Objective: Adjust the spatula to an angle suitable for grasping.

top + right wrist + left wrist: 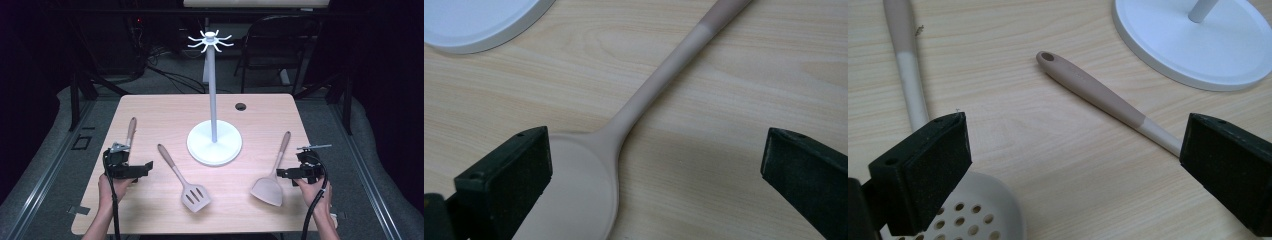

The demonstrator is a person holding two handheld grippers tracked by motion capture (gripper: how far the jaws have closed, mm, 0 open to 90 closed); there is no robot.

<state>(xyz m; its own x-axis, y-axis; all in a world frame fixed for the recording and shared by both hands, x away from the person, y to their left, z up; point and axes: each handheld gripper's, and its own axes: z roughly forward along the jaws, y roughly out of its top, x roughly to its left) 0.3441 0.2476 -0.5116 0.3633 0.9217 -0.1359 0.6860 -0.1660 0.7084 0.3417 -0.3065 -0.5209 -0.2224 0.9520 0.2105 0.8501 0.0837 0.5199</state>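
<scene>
Both tongs, left and right, stand released over the bench, nearest the skimmer and spoon lying flat, so I fear pinching their rounded bowls might skid them toward the stand.

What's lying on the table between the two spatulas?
Bare wood, in the high view: nothing lies between the slotted spatula and the solid spatula; the white stand's base sits farther back.
</scene>
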